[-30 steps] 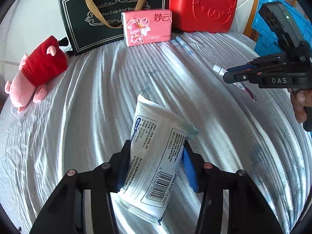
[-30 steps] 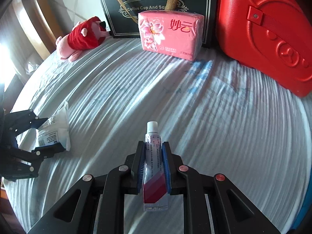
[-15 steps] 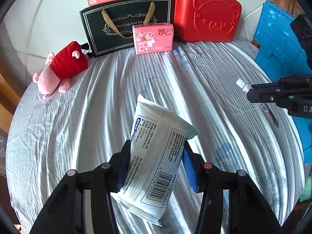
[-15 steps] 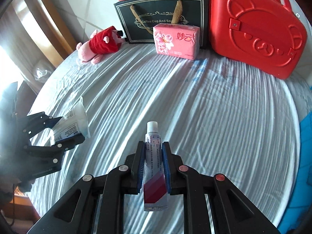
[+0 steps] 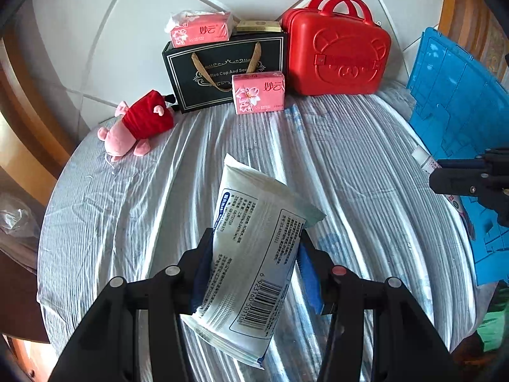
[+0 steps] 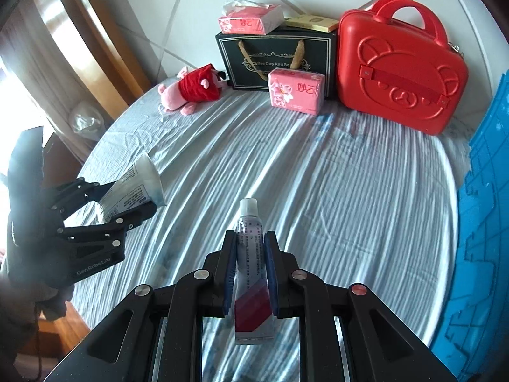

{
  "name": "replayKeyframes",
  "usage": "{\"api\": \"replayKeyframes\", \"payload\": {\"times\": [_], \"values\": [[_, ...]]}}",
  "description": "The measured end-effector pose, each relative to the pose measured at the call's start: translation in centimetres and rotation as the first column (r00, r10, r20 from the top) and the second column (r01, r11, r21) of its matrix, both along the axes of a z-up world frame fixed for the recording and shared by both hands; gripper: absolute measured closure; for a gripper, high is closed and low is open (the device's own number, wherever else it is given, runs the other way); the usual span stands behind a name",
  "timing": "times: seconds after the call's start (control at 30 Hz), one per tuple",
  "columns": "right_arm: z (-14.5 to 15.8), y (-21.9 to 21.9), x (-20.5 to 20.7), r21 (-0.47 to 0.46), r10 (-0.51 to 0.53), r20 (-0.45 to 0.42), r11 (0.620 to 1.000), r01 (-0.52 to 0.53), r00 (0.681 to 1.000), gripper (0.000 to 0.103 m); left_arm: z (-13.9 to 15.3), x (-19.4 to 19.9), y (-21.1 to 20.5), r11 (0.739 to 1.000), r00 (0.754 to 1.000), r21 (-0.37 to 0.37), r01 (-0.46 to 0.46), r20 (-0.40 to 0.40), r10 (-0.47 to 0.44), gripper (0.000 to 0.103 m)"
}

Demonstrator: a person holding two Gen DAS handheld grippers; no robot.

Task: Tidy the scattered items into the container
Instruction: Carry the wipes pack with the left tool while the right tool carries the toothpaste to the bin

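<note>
My left gripper [image 5: 254, 242] is shut on a white wet-wipe pack [image 5: 251, 254] with a barcode, held high over the striped tablecloth [image 5: 350, 175]. From the right wrist view that same pack [image 6: 133, 187] shows at the left in the left gripper [image 6: 127, 200]. A small tube [image 6: 253, 261] with a white cap and a red end is pinched by my right gripper [image 6: 251, 238], also well above the cloth. In the left wrist view the right gripper [image 5: 445, 175] and the tube [image 5: 426, 159] sit at the right edge, in front of the blue crate [image 5: 461, 121].
Against the back wall stand a red bear case [image 5: 337, 54], a black gift bag [image 5: 222, 70] with a pink tissue pack [image 5: 200, 30] and a gold box on top, and another tissue pack [image 5: 257, 92] in front. A pink plush pig [image 5: 136, 127] lies at the back left.
Both grippers have risen with their loads; the table and back objects look smaller and farther. The right gripper has shifted toward the blue crate in the left wrist view.
</note>
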State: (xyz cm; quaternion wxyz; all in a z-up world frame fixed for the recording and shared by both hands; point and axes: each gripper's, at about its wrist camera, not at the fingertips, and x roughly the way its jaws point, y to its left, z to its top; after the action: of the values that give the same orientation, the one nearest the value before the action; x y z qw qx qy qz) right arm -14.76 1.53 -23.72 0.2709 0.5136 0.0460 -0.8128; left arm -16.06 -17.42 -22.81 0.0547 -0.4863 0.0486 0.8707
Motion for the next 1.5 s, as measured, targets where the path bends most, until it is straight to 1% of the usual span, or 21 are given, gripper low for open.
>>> {"api": "replayKeyframes", "payload": {"times": [0.13,0.33,0.43,0.53,0.67,0.8,0.93,1.03,1.3,1.5], "values": [[2.1,0.8,1.6,-0.02,0.004,-0.005,1.0,-0.004,1.0,0.086,2.0,1.4,0.8,1.0,1.0,-0.007,-0.024,-0.007,0.024,0.054],[5.1,2.3,3.6,-0.026,0.008,-0.033,1.0,-0.009,0.999,0.086,5.4,3.3,1.8,0.999,0.998,-0.019,-0.042,-0.038,0.041,0.054],[6.6,3.4,4.4,-0.042,0.003,-0.045,0.999,-0.005,0.999,0.086,7.0,4.1,2.2,0.999,0.997,0.003,-0.051,-0.057,0.051,0.054],[8.0,4.6,5.1,-0.07,-0.008,-0.052,0.998,0.005,0.999,0.086,8.7,4.8,3.1,0.998,0.996,0.005,-0.056,-0.075,0.057,0.054],[9.7,6.0,6.1,-0.098,-0.014,-0.07,0.995,0.007,0.997,0.086,11.1,5.7,4.7,0.999,0.993,0.016,-0.039,-0.11,0.041,0.054],[11.5,7.5,7.0,-0.119,-0.028,-0.085,0.993,0.018,0.996,0.086,13.2,6.0,6.5,1.0,0.99,0.009,-0.027,-0.137,0.028,0.054],[12.4,9.7,7.7,-0.135,-0.048,-0.096,0.99,0.034,0.994,0.086,14.7,6.1,8.2,1.0,0.987,0.008,-0.013,-0.16,0.014,0.054],[12.5,11.3,8.0,-0.138,-0.058,-0.106,0.99,0.043,0.993,0.086,15.8,6.3,9.7,1.0,0.985,-0.007,0.002,-0.175,-0.003,0.054],[13.4,15.9,9.2,-0.159,-0.098,-0.139,0.984,0.076,0.985,0.086,17.6,6.0,15.0,0.997,0.975,-0.037,0.074,-0.205,-0.08,0.054],[14.9,19.3,10.5,-0.18,-0.136,-0.177,0.978,0.104,0.975,0.086,19.4,5.9,19.2,0.991,0.965,-0.047,0.124,-0.228,-0.132,0.054]]}}
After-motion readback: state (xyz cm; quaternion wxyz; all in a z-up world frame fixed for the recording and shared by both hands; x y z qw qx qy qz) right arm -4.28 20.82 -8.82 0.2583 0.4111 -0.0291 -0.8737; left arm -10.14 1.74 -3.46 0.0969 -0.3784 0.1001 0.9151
